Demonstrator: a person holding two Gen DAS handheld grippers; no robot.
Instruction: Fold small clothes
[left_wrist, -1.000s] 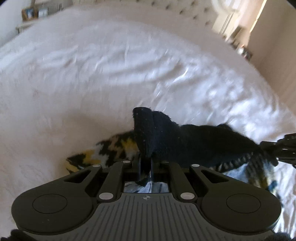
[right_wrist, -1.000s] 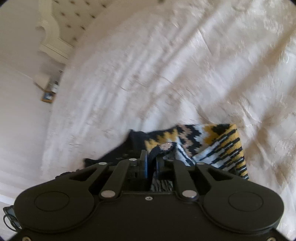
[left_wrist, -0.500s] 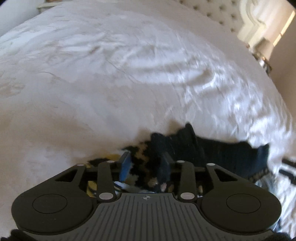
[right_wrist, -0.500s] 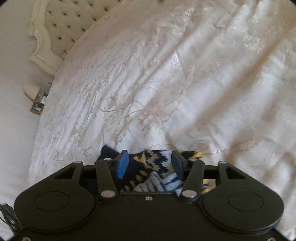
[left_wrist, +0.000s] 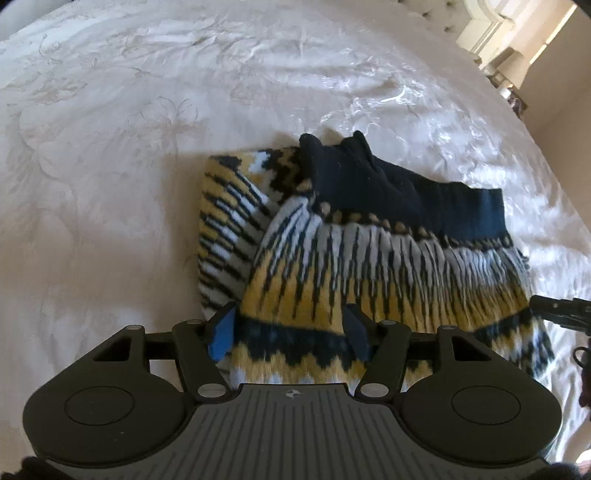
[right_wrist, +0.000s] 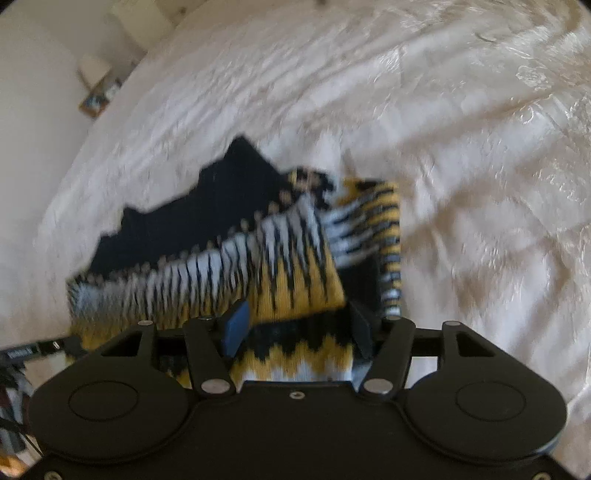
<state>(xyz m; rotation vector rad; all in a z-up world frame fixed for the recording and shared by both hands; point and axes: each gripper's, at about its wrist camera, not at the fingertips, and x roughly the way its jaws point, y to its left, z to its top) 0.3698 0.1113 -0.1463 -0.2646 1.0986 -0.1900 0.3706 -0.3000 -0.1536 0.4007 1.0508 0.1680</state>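
Observation:
A small knitted garment (left_wrist: 369, 254), patterned yellow, white and black with a dark navy band, lies folded on the white bedspread (left_wrist: 147, 110). My left gripper (left_wrist: 290, 328) is open and empty, just above the garment's near edge. My right gripper (right_wrist: 297, 328) is also open and empty above the same garment (right_wrist: 258, 258), seen from the other side. The navy band lies at the far edge in both views. The right gripper's tip shows at the right edge of the left wrist view (left_wrist: 561, 314).
The bedspread (right_wrist: 461, 147) stretches out all round the garment. A tufted headboard and a bedside table (left_wrist: 509, 74) stand at the far right of the left wrist view. A small stand with items (right_wrist: 99, 92) is beyond the bed's left edge.
Both grippers were shut on the garment's edge and carried it over. They let go, opened, and pulled back. The garment now lies folded on the bed.

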